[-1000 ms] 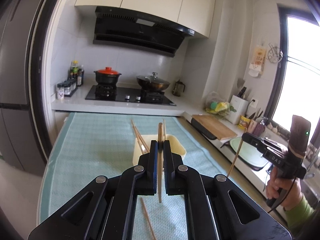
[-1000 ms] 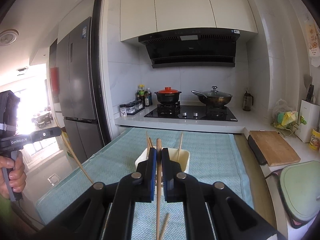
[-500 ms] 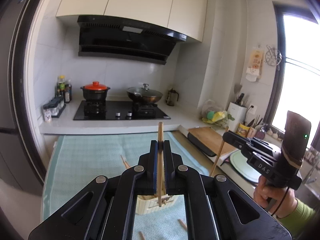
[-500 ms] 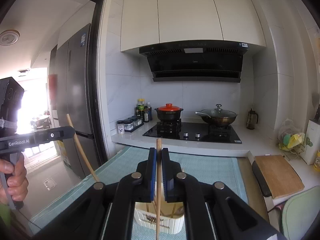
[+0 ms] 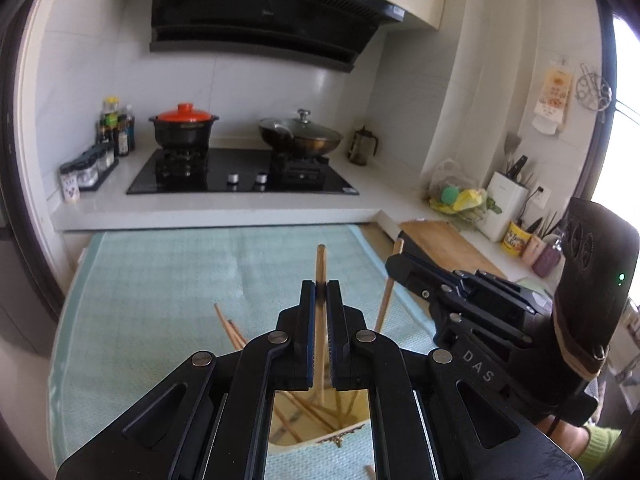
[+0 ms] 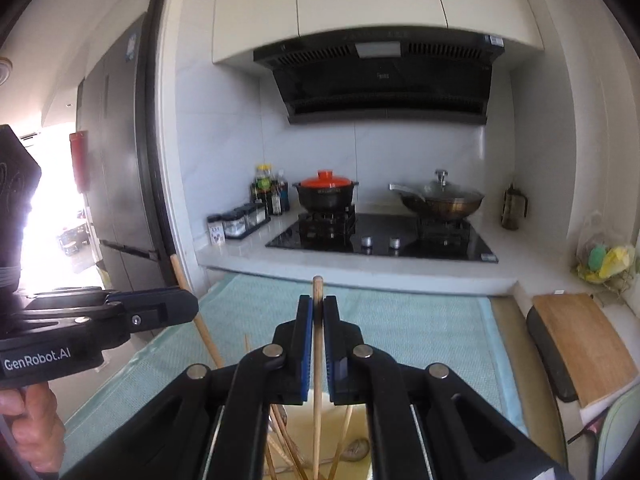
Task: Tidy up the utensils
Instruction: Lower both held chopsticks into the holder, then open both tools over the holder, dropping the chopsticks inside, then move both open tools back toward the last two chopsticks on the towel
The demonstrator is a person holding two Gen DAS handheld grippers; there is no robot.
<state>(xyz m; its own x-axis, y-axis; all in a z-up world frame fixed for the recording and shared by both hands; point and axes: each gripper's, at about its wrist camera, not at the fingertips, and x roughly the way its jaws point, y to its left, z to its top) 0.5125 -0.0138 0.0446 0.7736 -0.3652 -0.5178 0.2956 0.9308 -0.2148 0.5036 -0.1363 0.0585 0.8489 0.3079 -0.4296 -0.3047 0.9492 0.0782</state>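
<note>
My left gripper [image 5: 320, 286] is shut on an upright wooden chopstick [image 5: 320, 260] whose lower end reaches into a cream container [image 5: 348, 426] directly beneath. That container holds several chopsticks. To its right, my right gripper [image 5: 394, 258] grips a second chopstick [image 5: 385, 308] that slants down toward the same container. In the right wrist view, the right gripper [image 6: 318, 300] is shut on its chopstick [image 6: 316, 400] above the container [image 6: 356, 448]. The left gripper [image 6: 192, 306] comes in from the left with its chopstick [image 6: 204, 332].
A teal mat [image 5: 160, 280] covers the table. Behind it is a counter with a black hob [image 5: 240, 172], a red-lidded pot [image 5: 184, 128] and a wok [image 5: 300, 136]. A wooden cutting board [image 6: 580, 340] lies at the right. One loose chopstick [image 5: 370, 471] lies on the mat.
Both grippers have moved forward and close together over the container, which has slid from ahead of them to directly below. Each still holds its chopstick.
</note>
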